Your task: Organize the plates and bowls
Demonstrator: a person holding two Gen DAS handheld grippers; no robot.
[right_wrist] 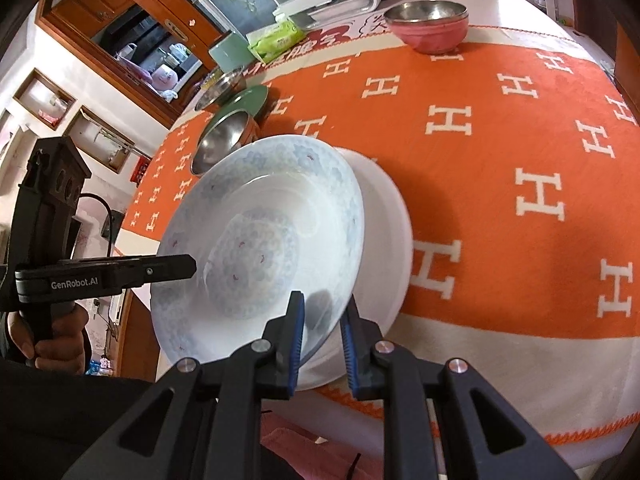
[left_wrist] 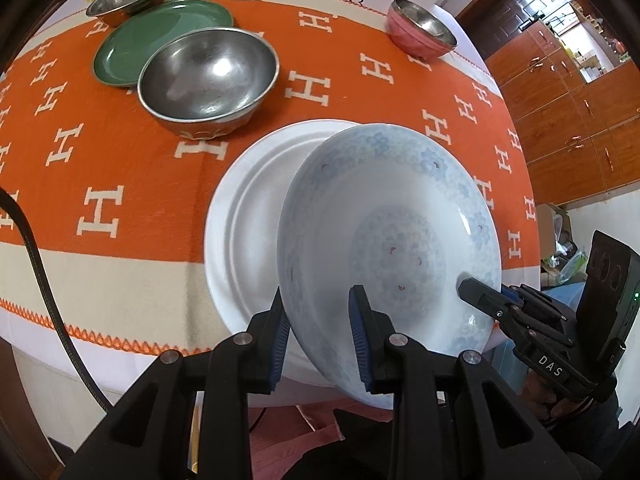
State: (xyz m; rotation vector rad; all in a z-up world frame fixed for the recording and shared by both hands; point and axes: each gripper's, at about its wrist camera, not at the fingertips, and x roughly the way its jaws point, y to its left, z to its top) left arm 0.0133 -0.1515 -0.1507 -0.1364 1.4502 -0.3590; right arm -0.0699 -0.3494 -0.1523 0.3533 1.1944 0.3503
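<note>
Blue-patterned bowl (left_wrist: 396, 220): tilted above the white plate (left_wrist: 240, 216) at the near edge of the tabletop (left_wrist: 120, 152), and we've got it from both sides!
Left gripper (left_wrist: 318, 336): fingers straddle the near rim, one inside, one outside; they look clamped on it, though contact at the pads is hard to confirm.
Right gripper (right_wrist: 322, 340): same story on the opposite rim, fingers pinching across the wall.
Doing it well: we level the bowl first, centre it over the plate, then lower both hands together.
Release: we open only once it sits flat.
Elsewhere: steel bowl (left_wrist: 208, 76), green plate (left_wrist: 160, 36) and pink bowl (left_wrist: 420, 30) wait toward the far edge.
</note>
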